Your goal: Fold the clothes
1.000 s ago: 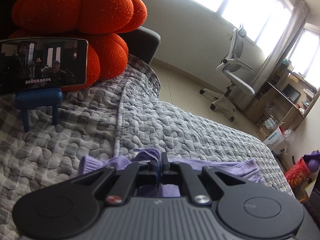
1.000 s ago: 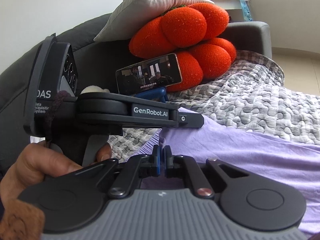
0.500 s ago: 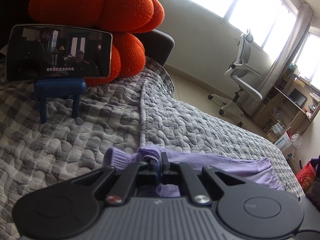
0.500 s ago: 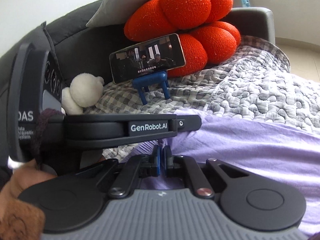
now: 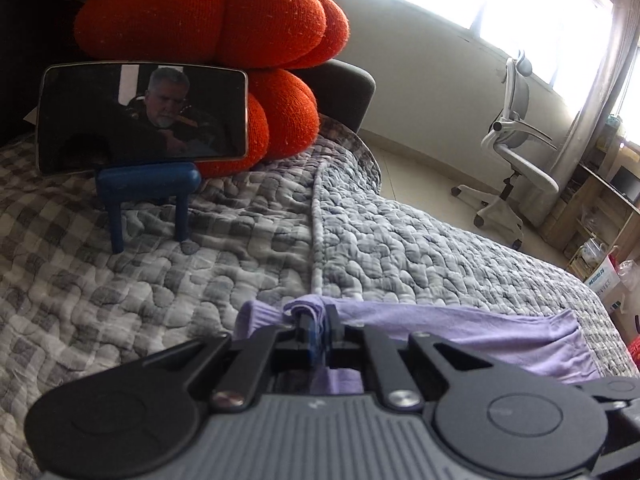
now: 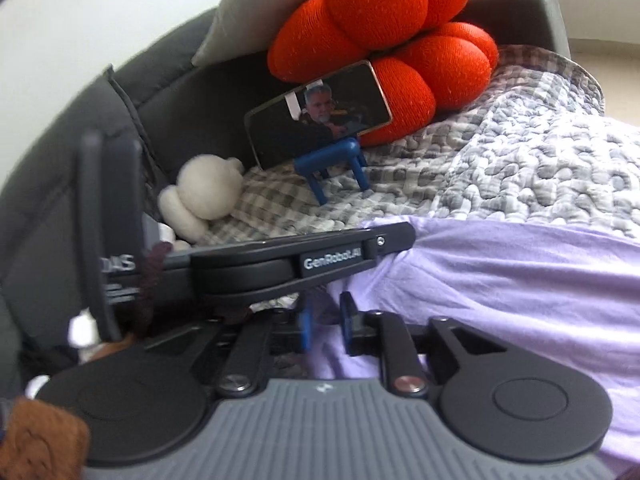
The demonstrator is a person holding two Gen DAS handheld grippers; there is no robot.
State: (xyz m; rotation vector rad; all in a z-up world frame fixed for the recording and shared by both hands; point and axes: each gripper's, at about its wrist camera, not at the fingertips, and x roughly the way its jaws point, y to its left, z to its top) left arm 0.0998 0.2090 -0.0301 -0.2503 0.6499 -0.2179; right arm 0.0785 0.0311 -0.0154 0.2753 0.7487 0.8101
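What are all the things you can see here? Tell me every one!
garment: one, lilac, flat on the quilt
quilt: one, grey check, over the sofa
cushions: two, orange, stacked at the sofa back
phone: one, screen lit, on the stand
stand: one, blue, on the quilt
plush toy: one, white, beside the phone
chair: one, white, by the window
left gripper: shut on a garment fold
right gripper: jaws opening over the garment
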